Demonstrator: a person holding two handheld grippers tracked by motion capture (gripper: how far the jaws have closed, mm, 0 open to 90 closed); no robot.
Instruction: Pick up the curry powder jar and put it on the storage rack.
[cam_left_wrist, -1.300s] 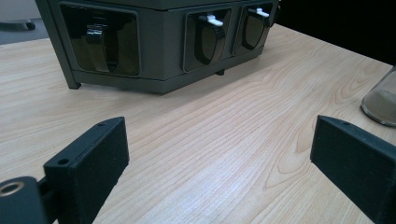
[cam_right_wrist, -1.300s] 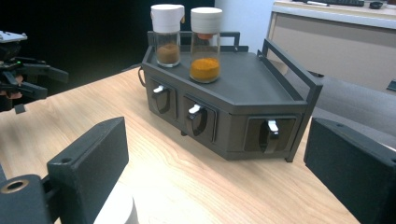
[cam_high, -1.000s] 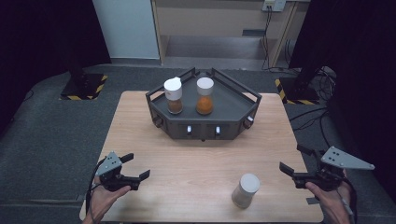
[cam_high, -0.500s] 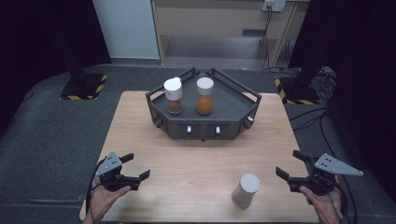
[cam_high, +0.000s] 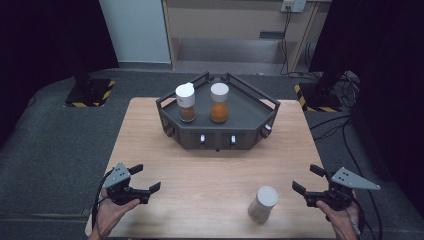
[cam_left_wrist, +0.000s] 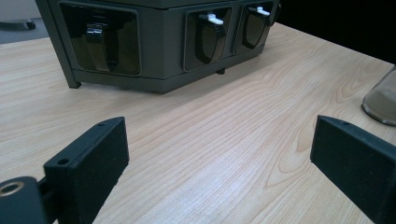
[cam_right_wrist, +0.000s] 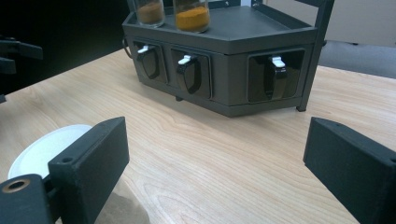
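Note:
A dark grey rack (cam_high: 250, 107) stands at the back middle of the wooden table (cam_high: 150, 150), with two white-capped spice jars on it: one brown (cam_high: 186, 102), one orange (cam_high: 219, 103). A third white-capped jar (cam_high: 263, 204) stands alone near the front right edge; its lid (cam_right_wrist: 46, 147) lies just left of my right gripper. My left gripper (cam_high: 142, 179) hovers open at the front left, nothing between its fingers. My right gripper (cam_high: 308, 180) is open at the front right, beside the lone jar and apart from it. The rack's front face has small handles (cam_right_wrist: 187, 70).
Dark carpet floor (cam_high: 50, 150) surrounds the table. Black stands with yellow-striped bases (cam_high: 90, 92) sit at both back corners. A wooden cabinet (cam_high: 225, 25) with cables lies beyond. Bare wood stretches between the rack and the grippers.
My right gripper has sunk toward the table and shifted a little left, nearer the lone jar. The left gripper and the jars have stayed put.

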